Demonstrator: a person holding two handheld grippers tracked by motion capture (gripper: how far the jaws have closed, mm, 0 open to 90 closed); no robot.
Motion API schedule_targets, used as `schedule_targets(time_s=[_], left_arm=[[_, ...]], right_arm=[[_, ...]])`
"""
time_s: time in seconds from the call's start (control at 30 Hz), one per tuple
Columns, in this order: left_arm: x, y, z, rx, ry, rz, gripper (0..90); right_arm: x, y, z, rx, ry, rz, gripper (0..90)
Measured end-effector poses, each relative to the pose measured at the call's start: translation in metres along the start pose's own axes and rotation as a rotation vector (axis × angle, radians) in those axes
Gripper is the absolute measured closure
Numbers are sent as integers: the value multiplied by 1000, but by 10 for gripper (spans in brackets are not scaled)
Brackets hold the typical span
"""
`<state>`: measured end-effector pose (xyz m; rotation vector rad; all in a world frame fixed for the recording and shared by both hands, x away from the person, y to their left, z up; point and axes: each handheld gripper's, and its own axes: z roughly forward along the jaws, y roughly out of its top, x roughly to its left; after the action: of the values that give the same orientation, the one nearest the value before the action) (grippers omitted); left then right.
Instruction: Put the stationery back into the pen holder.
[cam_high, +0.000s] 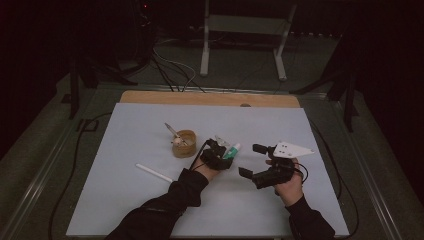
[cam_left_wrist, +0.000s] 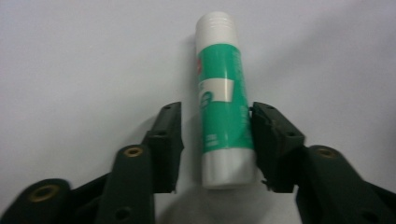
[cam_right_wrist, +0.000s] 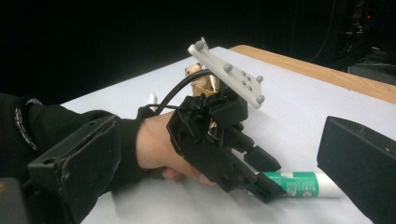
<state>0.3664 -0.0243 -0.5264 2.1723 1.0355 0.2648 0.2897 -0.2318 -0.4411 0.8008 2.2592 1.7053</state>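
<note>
High view: wooden cup (cam_high: 184, 143) holds a pen (cam_high: 173, 133) — tilted, tip up.

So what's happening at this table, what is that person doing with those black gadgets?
A person holds a hand-held gripper in each hand over a pale table. The left hand-held gripper is set around a green and white glue stick lying flat; one jaw touches it, the other stands just off it, so it is not clamped yet. The right hand-held gripper waits beside it, jaws open and empty. Farther left are a small wooden cup and a white stick.
</note>
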Motion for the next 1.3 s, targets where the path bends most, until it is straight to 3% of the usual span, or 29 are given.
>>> schedule_targets(time_s=[0.17, 0.4, 0.6, 0.77, 1.1, 1.3], left_arm=[[2, 2, 0, 23, 1, 3, 657], [3, 5, -1, 38, 2, 18, 668], [3, 7, -4, 11, -1, 16, 670], [0, 8, -10, -7, 2, 44, 670], [-1, 9, -20, -13, -27, 56, 670], [-3, 8, -32, -23, -80, 69, 670]], right_arm=[[0, 0, 0, 0, 0, 1, 0], [0, 0, 0, 0, 0, 0, 0], [-1, 0, 0, -2, -1, 1, 0], [-1, 0, 0, 0, -1, 2, 0], [-1, 0, -1, -3, -3, 1, 0], [-1, 0, 0, -2, -3, 1, 0]])
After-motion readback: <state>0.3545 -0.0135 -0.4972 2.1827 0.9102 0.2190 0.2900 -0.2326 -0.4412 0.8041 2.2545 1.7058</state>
